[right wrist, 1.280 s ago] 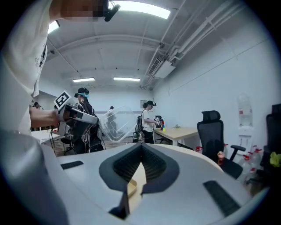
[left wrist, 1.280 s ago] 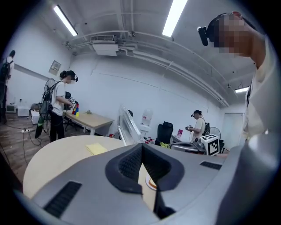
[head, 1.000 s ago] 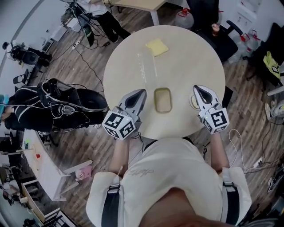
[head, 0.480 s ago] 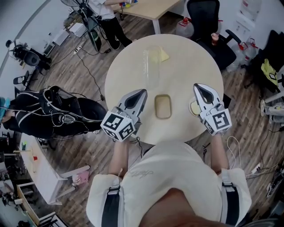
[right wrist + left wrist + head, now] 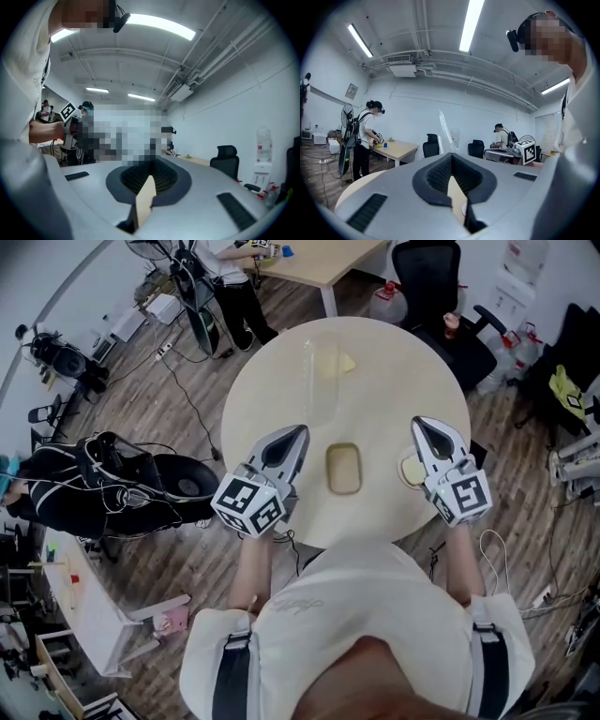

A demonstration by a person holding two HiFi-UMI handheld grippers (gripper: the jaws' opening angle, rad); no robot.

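rnd table (image 5: pixel 394 381) | tray (image 5: pixel 344 468) ctr | yellow pad (image 5: pixel 336 363) far edge

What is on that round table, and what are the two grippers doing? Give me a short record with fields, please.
Surface: round table, pale wood
Centre: small shallow tray, between the grippers, touched by neither
Far side: yellow sheet
Left side: left gripper, jaws together, nothing in them, over the table's near edge
Right side: right gripper, jaws together, empty, next to a small round disc
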